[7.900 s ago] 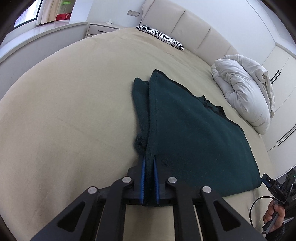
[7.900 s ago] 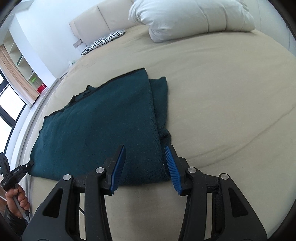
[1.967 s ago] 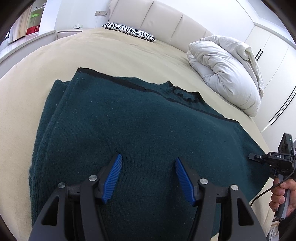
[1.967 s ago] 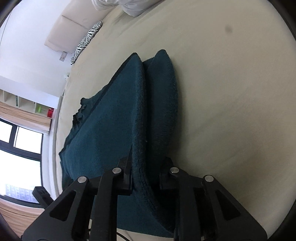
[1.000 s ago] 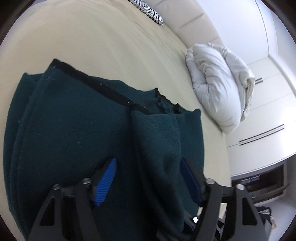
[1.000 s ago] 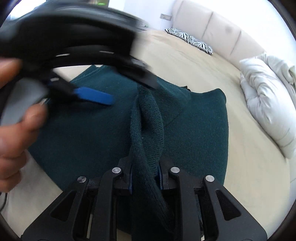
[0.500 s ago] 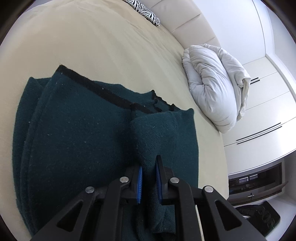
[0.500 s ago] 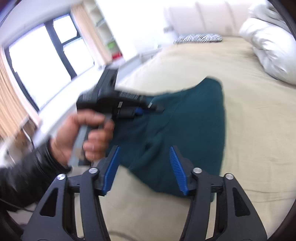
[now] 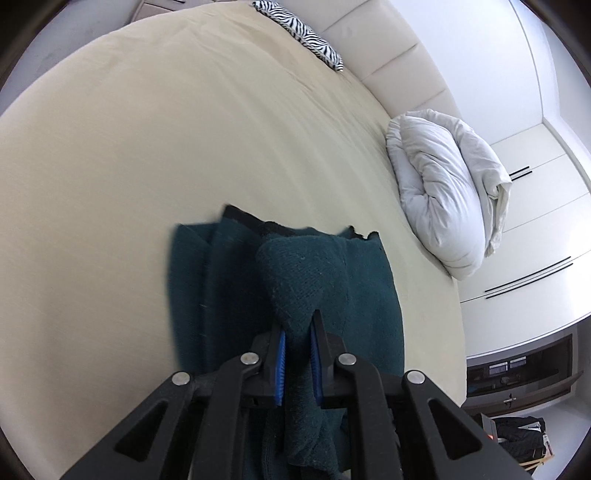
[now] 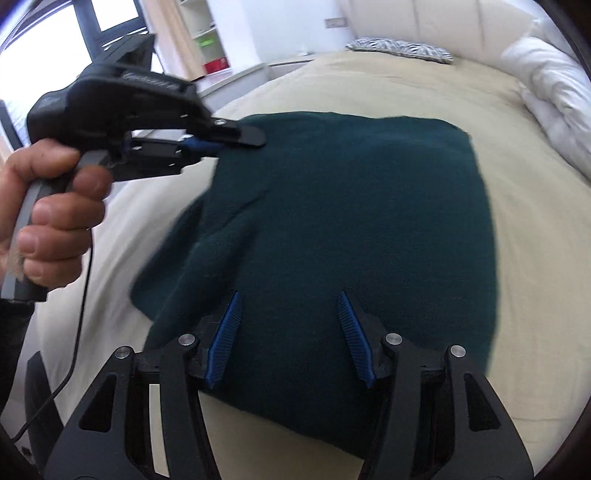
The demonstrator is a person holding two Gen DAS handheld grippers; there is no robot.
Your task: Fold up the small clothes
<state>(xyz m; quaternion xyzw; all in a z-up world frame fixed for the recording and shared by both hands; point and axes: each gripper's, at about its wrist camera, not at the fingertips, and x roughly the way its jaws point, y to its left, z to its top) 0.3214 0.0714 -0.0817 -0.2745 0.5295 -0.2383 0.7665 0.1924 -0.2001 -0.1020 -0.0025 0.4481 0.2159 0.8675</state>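
Note:
A dark green knit sweater (image 10: 354,206) lies folded on a beige bed (image 10: 517,229). In the left wrist view my left gripper (image 9: 296,325) is shut on a bunched edge of the sweater (image 9: 306,273) and holds it raised above the rest. That gripper also shows in the right wrist view (image 10: 236,142) at the sweater's left edge, held by a hand. My right gripper (image 10: 288,314) is open and empty, its blue pads (image 10: 226,332) over the sweater's near edge.
A white duvet (image 9: 443,192) is bundled at the right of the bed. A zebra pillow (image 9: 299,31) lies by the padded headboard. White wardrobes (image 9: 535,184) and a low shelf unit stand to the right. Windows and shelves (image 10: 199,40) are on the left.
My left gripper has carried the pinched sweater edge across, folding the garment narrower. My right gripper stays open and has drawn back to the near edge.

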